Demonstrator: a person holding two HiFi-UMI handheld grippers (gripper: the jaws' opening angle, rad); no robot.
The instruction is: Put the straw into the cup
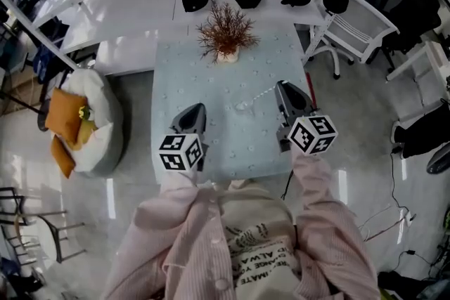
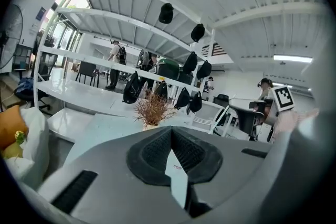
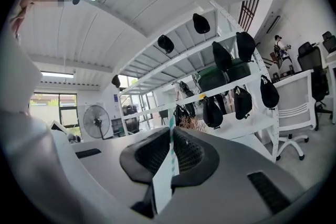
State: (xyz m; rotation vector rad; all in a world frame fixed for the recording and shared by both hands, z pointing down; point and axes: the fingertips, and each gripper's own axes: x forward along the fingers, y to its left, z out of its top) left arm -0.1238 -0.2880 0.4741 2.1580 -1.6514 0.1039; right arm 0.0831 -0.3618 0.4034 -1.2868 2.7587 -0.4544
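From above, the right gripper (image 1: pixel 283 88) holds the straw (image 1: pixel 259 96) slanting out over the table (image 1: pixel 204 74), I'd guess to line it up, though I can't pick out the cup; the left gripper (image 2: pixel 171 131), in its own view, has jaws pressed together on nothing, idle; the right's view shows the striped straw (image 3: pixel 169 139) pinched tight

Poss. cup (image 1: pixel 242 107) by straw (image 1: pixel 260 95), tiny

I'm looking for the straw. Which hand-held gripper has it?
The right hand-held gripper: a stripy straw pokes out from its shut jaws. The left hand-held gripper only pinches what looks like a white paper scrap.
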